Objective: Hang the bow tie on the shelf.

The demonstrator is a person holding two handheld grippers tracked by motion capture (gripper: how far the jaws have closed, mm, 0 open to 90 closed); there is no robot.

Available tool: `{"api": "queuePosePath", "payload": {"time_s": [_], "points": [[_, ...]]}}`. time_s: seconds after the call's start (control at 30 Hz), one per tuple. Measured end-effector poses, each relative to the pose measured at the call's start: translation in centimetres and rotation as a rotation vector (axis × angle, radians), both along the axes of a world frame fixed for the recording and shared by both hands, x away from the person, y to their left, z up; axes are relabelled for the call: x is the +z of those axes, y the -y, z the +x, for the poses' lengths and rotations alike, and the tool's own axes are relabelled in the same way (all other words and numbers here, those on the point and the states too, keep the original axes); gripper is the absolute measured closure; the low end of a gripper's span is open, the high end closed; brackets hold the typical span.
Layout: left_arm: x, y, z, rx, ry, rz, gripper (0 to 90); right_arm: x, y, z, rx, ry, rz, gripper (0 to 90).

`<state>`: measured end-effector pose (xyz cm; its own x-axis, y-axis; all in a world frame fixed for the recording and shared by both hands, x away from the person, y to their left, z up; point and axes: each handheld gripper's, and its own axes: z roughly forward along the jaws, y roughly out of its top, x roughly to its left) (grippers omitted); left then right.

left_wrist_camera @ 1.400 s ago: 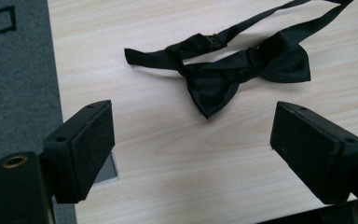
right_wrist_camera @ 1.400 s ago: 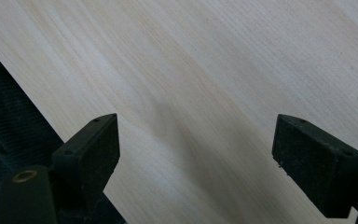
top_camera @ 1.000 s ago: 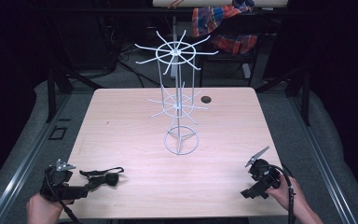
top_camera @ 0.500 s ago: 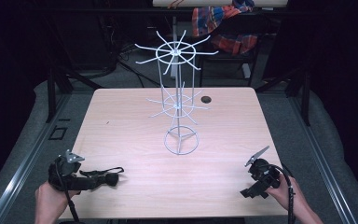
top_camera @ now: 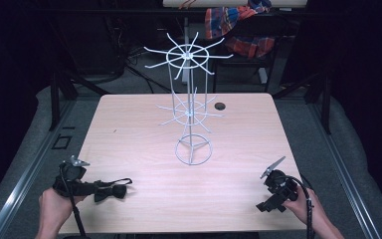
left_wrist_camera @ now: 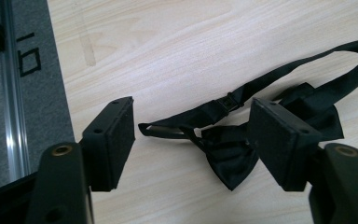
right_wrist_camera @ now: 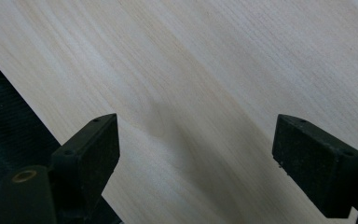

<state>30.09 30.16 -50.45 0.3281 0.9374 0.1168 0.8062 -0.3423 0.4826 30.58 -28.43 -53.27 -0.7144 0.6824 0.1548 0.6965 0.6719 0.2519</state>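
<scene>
A black bow tie [top_camera: 111,190] with its thin strap lies flat near the table's front left corner. My left gripper [top_camera: 95,188] reaches to it from the left, low over the wood. In the left gripper view the bow tie [left_wrist_camera: 228,149] lies between the two jaws of the left gripper [left_wrist_camera: 193,126]. The jaws have just been closing; a gap remains at the left pad [left_wrist_camera: 116,135], and the right pad hides part of the bow. My right gripper [top_camera: 268,193] rests at the front right, and in its own view the right gripper [right_wrist_camera: 196,140] stands wide open over bare wood.
A tall white wire stand [top_camera: 189,114] with two tiers of radiating hooks stands at the table's [top_camera: 129,129] middle on a ring base. A small dark round spot [top_camera: 220,106] sits behind it. Grey floor and metal rails surround the table.
The left hand has slid right along the front edge, bringing its jaws around the bow tie. The right gripper has stayed where it was.
</scene>
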Motion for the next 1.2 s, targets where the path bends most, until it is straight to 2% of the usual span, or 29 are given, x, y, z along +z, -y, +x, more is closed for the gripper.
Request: {"api": "queuePosePath", "payload": {"time_s": [0.13,0.2,0.27,0.3,0.33,0.37,0.4,0.43,0.47,0.5,0.57,0.67,0.7,0.87,0.93,1.1,1.2], "points": [[-0.1,0.3,0.3,-0.021,-0.004,-0.005,37.6,0.1,0.0,-0.1,0.006,0.004,-0.005,14.8],[-0.1,0.7,0.6,-0.047,-0.007,-0.001,38.8,0.0,-0.2,-0.1,-0.004,0.005,0.010,14.8],[-0.2,1.2,1.1,-0.055,-0.032,0.011,39.4,-0.1,-0.1,0.0,-0.006,-0.002,0.010,14.8],[-0.2,1.2,1.1,-0.055,-0.032,0.011,39.6,-0.1,-0.1,0.0,-0.006,-0.002,0.010,14.8],[-0.5,1.5,1.5,-0.072,-0.051,0.010,40.5,0.0,0.0,0.2,0.030,-0.022,-0.017,14.8],[-0.6,1.7,1.7,-0.083,-0.058,0.016,41.0,-0.2,-0.1,0.0,-0.001,-0.011,0.006,14.8],[-0.6,1.7,1.7,-0.083,-0.058,0.016,41.2,-0.2,-0.1,0.0,-0.001,-0.011,0.006,14.8],[-0.7,2.1,1.9,-0.107,-0.071,0.017,42.2,-0.3,-0.2,-0.1,-0.008,-0.009,0.014,14.8],[-0.7,2.1,1.9,-0.107,-0.071,0.017,42.8,-0.3,-0.2,-0.1,-0.008,-0.009,0.014,14.8],[-0.9,2.5,2.1,-0.131,-0.080,0.016,43.5,-0.1,-0.1,0.0,0.002,-0.003,-0.005,14.8],[-0.9,2.9,2.1,-0.158,-0.088,0.018,45.4,-0.1,-0.1,0.0,-0.004,-0.003,0.008,14.8],[-1.0,3.2,2.1,-0.179,-0.095,0.019,48.1,-0.1,0.0,0.1,0.007,-0.012,-0.002,14.8],[-1.2,3.4,2.1,-0.193,-0.104,0.025,48.9,-0.3,-0.1,0.0,-0.008,-0.005,0.007,14.8],[-1.4,3.9,2.4,-0.220,-0.119,0.038,54.3,-0.2,-0.1,0.0,0.006,-0.015,0.002,14.8],[-1.7,4.5,3.0,-0.251,-0.142,0.060,57.0,-0.2,-0.1,0.0,-0.004,-0.005,0.008,14.8],[-2.0,5.1,3.3,-0.298,-0.168,0.070,60.2,-0.1,0.1,0.0,-0.004,-0.005,-0.003,14.8],[-2.0,5.0,3.3,-0.299,-0.175,0.073,61.0,-0.1,0.1,0.0,-0.004,-0.004,0.001,14.8]]}}
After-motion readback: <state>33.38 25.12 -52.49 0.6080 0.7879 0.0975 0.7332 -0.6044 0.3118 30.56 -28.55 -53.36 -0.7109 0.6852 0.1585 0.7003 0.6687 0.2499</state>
